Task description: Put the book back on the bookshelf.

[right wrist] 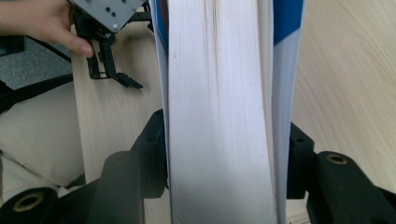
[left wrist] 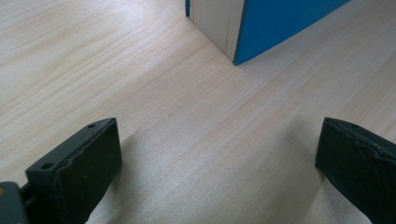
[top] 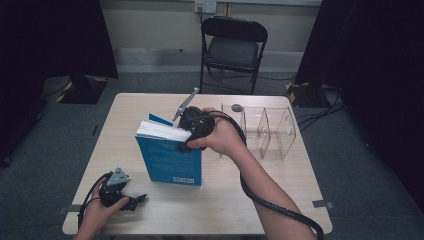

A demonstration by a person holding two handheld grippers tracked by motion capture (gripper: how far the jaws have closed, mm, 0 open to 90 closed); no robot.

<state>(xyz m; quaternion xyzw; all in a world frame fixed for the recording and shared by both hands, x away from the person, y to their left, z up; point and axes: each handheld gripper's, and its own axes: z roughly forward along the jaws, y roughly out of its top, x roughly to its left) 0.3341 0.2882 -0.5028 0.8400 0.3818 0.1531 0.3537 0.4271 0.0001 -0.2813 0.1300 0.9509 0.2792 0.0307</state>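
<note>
Blue-covered book (top: pixel 170 157) stands upright near the middle of the table (top: pixel 280 200), its long axis vertical, and we straddle its top edge with our right gripper (right wrist: pixel 219 154), whose jaws lie against both covers, while our left gripper (top: pixel 122 195) rests wide apart nearby.

A black folding chair (top: pixel 234 47) stands behind the wooden table (top: pixel 220 200) on grey carpet (top: pixel 30 170)
</note>
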